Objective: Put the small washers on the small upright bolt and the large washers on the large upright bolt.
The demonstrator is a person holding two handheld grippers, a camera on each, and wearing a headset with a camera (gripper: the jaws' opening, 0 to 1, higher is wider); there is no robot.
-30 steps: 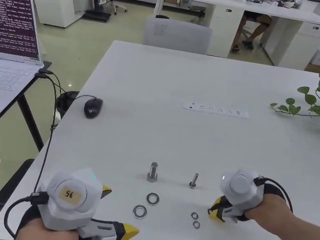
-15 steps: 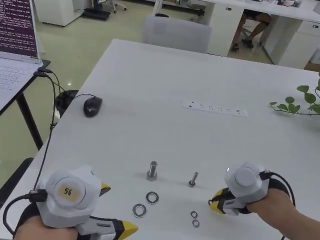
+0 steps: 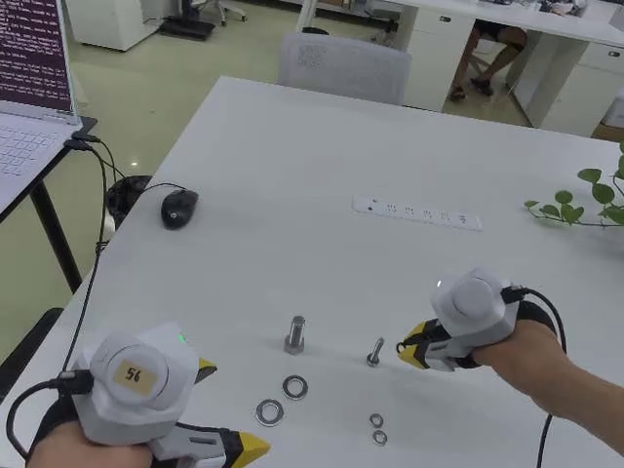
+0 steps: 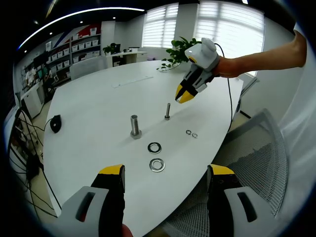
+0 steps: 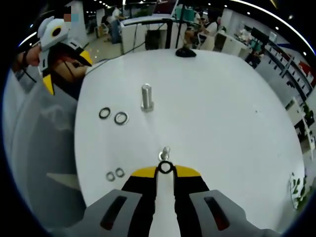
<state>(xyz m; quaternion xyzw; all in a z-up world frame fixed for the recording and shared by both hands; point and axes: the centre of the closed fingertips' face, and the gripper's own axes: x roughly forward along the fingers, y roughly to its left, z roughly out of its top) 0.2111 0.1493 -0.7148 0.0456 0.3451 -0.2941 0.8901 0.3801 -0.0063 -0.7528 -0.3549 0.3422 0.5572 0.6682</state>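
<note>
Up beside the small bolt (image 3: 375,352) now, moved away from two small washers (image 3: 378,429), holds right gripper (image 3: 404,349) pinching another small washer (image 5: 165,168); looks ready to drop on. Leaves left gripper (image 4: 165,170) wide open.

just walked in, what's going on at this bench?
A person works two handheld grippers at a white table. The right gripper is shut on what looks like a small metal washer, right by the small upright bolt. The left gripper hangs open at the near edge. Two large steel washers and two small loose washers lie flat; the large upright bolt is bare.
</note>
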